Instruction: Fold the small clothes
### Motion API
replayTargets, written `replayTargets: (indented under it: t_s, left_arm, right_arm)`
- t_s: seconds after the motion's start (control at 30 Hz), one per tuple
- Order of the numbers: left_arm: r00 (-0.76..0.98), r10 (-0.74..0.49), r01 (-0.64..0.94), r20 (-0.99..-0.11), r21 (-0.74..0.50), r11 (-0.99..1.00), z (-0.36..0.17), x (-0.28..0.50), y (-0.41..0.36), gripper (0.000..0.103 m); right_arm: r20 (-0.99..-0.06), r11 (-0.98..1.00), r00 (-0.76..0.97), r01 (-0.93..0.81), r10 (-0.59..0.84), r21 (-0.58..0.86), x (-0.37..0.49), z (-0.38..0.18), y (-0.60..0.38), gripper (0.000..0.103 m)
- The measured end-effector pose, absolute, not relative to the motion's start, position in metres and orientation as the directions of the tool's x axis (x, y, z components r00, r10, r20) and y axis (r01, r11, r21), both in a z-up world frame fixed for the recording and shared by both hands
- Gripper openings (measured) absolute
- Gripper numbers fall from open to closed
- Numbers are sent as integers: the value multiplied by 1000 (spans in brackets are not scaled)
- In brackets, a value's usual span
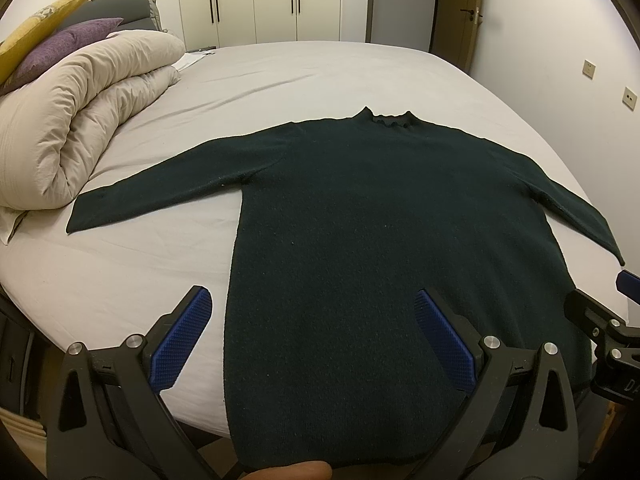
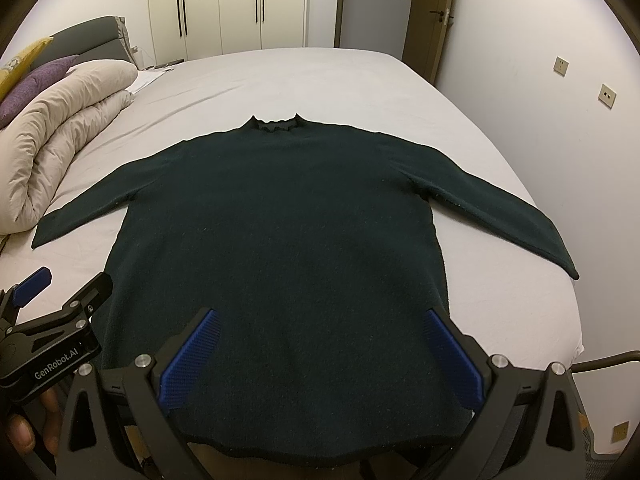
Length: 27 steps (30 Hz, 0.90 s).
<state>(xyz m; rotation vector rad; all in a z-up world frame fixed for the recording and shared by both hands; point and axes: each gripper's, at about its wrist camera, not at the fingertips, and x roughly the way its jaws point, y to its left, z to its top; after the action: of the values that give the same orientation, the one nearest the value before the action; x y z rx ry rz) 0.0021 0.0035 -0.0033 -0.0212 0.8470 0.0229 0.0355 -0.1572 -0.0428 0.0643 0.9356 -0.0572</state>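
Note:
A dark green long-sleeved sweater [image 1: 360,208] lies flat on the bed, collar at the far end, both sleeves spread out to the sides. It also shows in the right wrist view [image 2: 280,220]. My left gripper [image 1: 312,300] is open above the sweater's lower left part, near the hem. My right gripper [image 2: 320,320] is open above the lower right part of the sweater. Neither holds anything. The right gripper shows at the right edge of the left wrist view [image 1: 600,320]; the left gripper shows at the left of the right wrist view [image 2: 60,300].
The bed [image 1: 312,72] has a pale grey sheet. A rolled beige duvet [image 1: 84,108] with purple and yellow cushions [image 1: 64,44] lies at the left. Wardrobes [image 1: 256,0] and a door stand behind. A wall is close on the right.

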Motion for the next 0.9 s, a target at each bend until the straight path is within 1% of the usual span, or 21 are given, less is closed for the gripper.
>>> replayTargets:
  t_s: [0.9]
  left_arm:
    - [657,14,-28,-754,-6,1000,-5,2,3,103]
  right_arm:
    - [-807,997,590,77,-23,28,37,-44,-156,103]
